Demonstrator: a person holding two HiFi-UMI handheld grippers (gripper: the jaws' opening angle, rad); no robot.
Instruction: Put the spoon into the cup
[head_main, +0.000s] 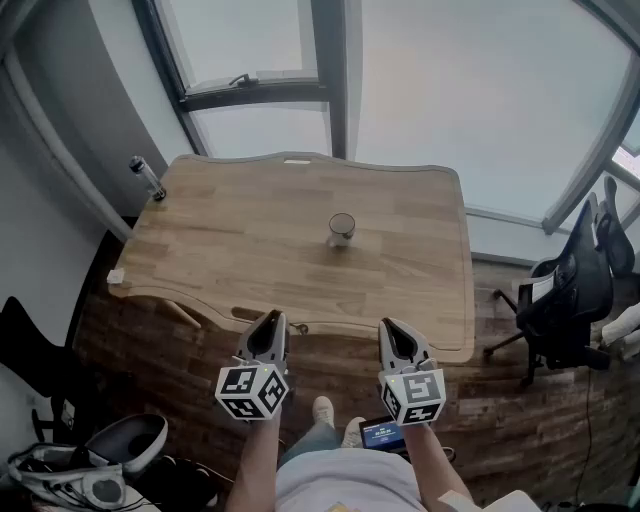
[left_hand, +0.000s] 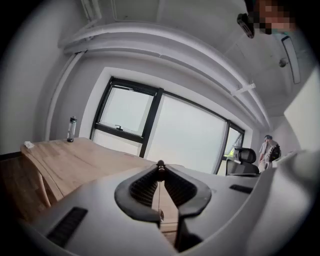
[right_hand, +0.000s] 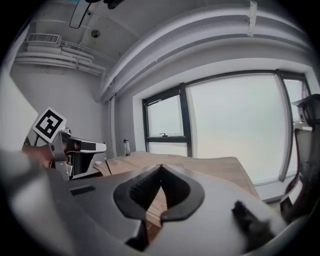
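Spoon (left_hand: 160, 164) pinched in left gripper (head_main: 268, 320), cup (head_main: 341, 228) out mid-table (head_main: 220, 240), well apart.
Thin edge-on sliver between left jaws, small dark knob at the tips; taken as the spoon, not certain. Left jaws nearly together, clamped on it. Right gripper (head_main: 393, 326) closed tip to tip, nothing in it. Both held about level over near table edge, short of cup. Cup upright, small mouth, alone at table centre. Risks: thin handle pivoting or slipping in the pads during the reach, given grip at one narrow spot; spoon end hard to track edge-on, so likely to clip rim and tip or shove a light cup; early release dropping spoon onto table or off near edge.
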